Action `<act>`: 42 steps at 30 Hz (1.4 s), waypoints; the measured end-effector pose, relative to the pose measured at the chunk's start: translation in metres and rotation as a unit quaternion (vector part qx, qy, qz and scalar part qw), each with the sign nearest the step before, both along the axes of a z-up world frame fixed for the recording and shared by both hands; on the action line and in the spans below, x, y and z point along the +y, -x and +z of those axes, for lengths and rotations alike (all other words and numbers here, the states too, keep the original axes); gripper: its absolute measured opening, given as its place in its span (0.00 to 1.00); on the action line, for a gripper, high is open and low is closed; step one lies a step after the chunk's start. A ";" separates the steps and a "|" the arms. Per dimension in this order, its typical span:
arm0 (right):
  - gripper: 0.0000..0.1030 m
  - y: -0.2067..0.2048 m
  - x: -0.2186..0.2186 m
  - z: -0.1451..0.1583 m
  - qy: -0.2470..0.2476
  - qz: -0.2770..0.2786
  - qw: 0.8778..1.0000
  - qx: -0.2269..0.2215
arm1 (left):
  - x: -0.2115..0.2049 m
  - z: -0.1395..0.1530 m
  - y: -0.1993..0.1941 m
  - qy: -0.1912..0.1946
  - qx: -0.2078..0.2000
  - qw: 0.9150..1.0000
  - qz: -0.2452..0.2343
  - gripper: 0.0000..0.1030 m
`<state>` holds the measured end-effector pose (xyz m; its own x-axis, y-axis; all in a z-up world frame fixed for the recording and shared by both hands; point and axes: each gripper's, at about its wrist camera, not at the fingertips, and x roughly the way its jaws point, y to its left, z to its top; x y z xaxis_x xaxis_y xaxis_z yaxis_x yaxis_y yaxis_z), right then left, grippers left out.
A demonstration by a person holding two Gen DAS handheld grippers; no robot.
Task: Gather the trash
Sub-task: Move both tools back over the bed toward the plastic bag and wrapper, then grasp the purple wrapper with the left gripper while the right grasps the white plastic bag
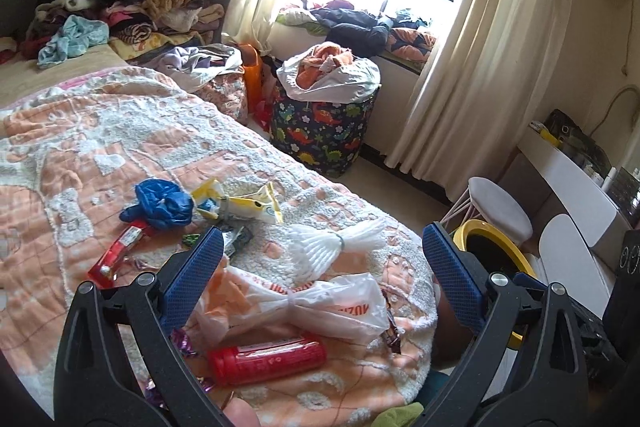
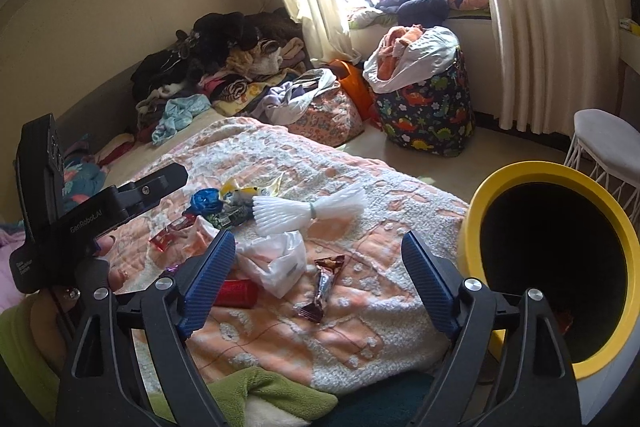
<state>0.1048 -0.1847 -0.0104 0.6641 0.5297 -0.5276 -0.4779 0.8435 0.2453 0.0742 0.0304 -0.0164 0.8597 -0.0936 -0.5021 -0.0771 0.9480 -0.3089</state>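
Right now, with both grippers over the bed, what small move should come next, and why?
Probably ease the right gripper forward onto the brown candy wrapper: its jaws stand open and empty, the wrapper lies loose between them, and the yellow bin waits just to its right.

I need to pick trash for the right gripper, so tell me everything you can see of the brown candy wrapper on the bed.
The brown candy wrapper is a shiny, foil-like packet, dark brown with crimped, flared ends. It lies flat and lengthwise on the orange-and-white blanket, beside the white plastic bag, near the bed's edge. Nothing grips it; it lies ahead of the right gripper.
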 end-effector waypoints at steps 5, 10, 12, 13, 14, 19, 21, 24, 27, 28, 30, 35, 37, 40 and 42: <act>0.82 -0.003 0.026 -0.009 0.017 0.036 0.999 0.015 | 0.027 -0.005 0.010 0.001 0.006 1.000 0.023 0.89; 0.84 -0.011 0.051 -0.020 0.040 0.059 0.997 0.036 | 0.048 -0.012 0.021 0.004 0.016 0.999 0.041 0.89; 0.85 -0.015 0.059 -0.025 0.045 0.065 0.996 0.044 | 0.056 -0.016 0.026 0.006 0.022 0.999 0.049 0.89; 0.85 -0.017 0.063 -0.028 0.048 0.067 0.996 0.046 | 0.060 -0.018 0.028 0.008 0.025 0.998 0.053 0.89; 0.85 -0.019 0.067 -0.031 0.053 0.070 0.995 0.050 | 0.064 -0.021 0.031 0.009 0.029 0.998 0.055 0.89; 0.85 -0.031 0.084 -0.045 0.070 0.081 0.992 0.067 | 0.081 -0.035 0.045 0.013 0.048 0.997 0.065 0.89; 0.85 -0.037 0.090 -0.050 0.078 0.083 0.991 0.072 | 0.087 -0.040 0.048 0.014 0.058 0.996 0.067 0.89; 0.85 -0.043 0.101 -0.057 0.087 0.086 0.989 0.078 | 0.093 -0.048 0.054 0.019 0.070 0.995 0.062 0.89; 0.85 -0.050 0.110 -0.064 0.097 0.094 0.987 0.087 | 0.098 -0.057 0.058 0.029 0.085 0.994 0.056 0.89; 0.85 -0.052 0.113 -0.066 0.100 0.095 0.986 0.090 | 0.099 -0.060 0.059 0.034 0.090 0.994 0.054 0.89; 0.85 -0.055 0.117 -0.070 0.103 0.098 0.985 0.095 | 0.099 -0.066 0.060 0.045 0.099 0.993 0.049 0.89; 0.83 -0.061 0.122 -0.081 0.110 0.099 0.983 0.109 | 0.098 -0.081 0.063 0.072 0.124 0.989 0.035 0.82; 0.79 -0.062 0.123 -0.083 0.113 0.102 0.982 0.112 | 0.098 -0.084 0.062 0.078 0.127 0.988 0.031 0.79; 0.71 -0.062 0.125 -0.087 0.117 0.103 0.981 0.117 | 0.097 -0.088 0.062 0.084 0.133 0.987 0.022 0.73; 0.66 -0.064 0.124 -0.090 0.115 0.104 0.980 0.126 | 0.094 -0.091 0.060 0.086 0.137 0.987 0.016 0.72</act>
